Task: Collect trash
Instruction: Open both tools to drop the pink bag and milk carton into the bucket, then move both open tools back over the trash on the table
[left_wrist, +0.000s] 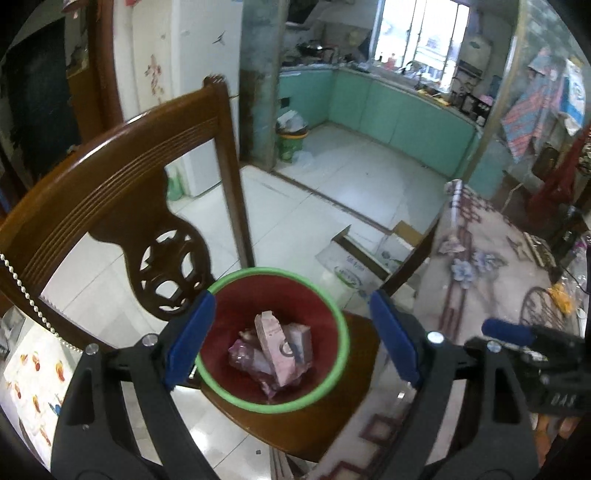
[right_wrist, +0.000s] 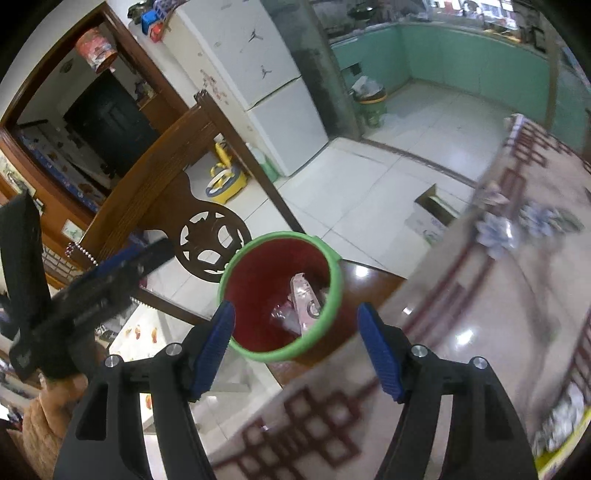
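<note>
A red bin with a green rim (left_wrist: 334, 306) stands on a brown wooden chair seat (left_wrist: 321, 417). Inside lie a pink carton (left_wrist: 275, 347) and crumpled purple wrappers (left_wrist: 243, 356). My left gripper (left_wrist: 291, 341) is open and empty, hovering over the bin. The bin (right_wrist: 332, 295) and the carton (right_wrist: 306, 306) also show in the right wrist view. My right gripper (right_wrist: 295, 349) is open and empty, just above the bin's near rim. The left gripper's body shows at the left of that view (right_wrist: 96, 284).
A table with a patterned glossy cloth (left_wrist: 480, 280) is right of the chair. The carved chair back (left_wrist: 122, 206) rises at left. An open cardboard box (left_wrist: 369, 258) sits on the white tile floor. A green kitchen bin (left_wrist: 291, 142) stands farther back.
</note>
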